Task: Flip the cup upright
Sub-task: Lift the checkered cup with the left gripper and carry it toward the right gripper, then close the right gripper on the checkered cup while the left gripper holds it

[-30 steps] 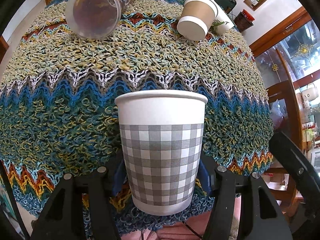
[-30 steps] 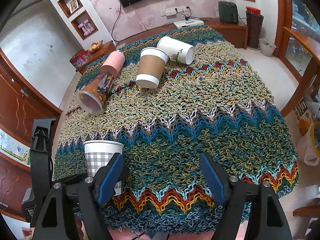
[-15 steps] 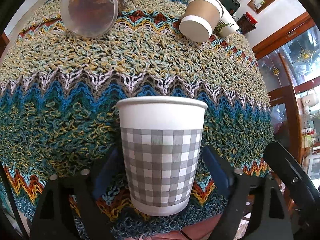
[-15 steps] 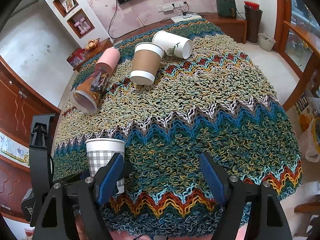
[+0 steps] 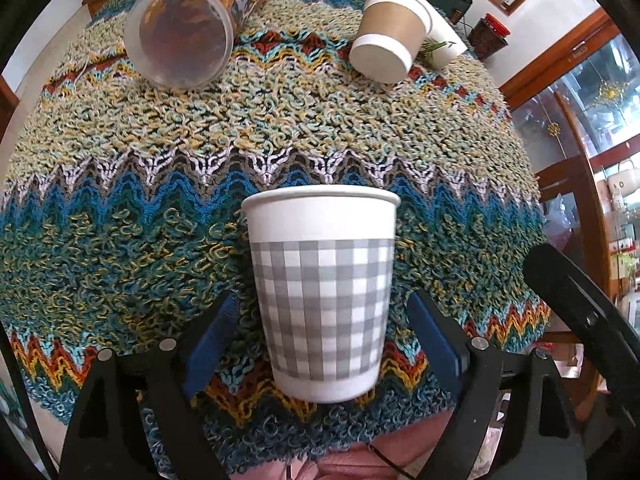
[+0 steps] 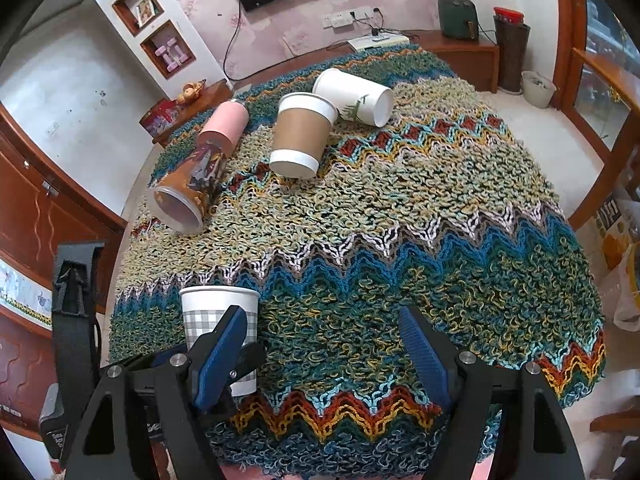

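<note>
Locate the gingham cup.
The gingham cup stands upright near the blanket's near edge, between the open left gripper's fingers; the right wrist view shows it lower left.

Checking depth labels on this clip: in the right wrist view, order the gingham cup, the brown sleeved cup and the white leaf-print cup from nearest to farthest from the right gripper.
1. Gingham cup: upright, at the right gripper's left finger.
2. Brown sleeved cup: on its side, mid-cloth.
3. White leaf-print cup: on its side, just behind the brown one.
</note>
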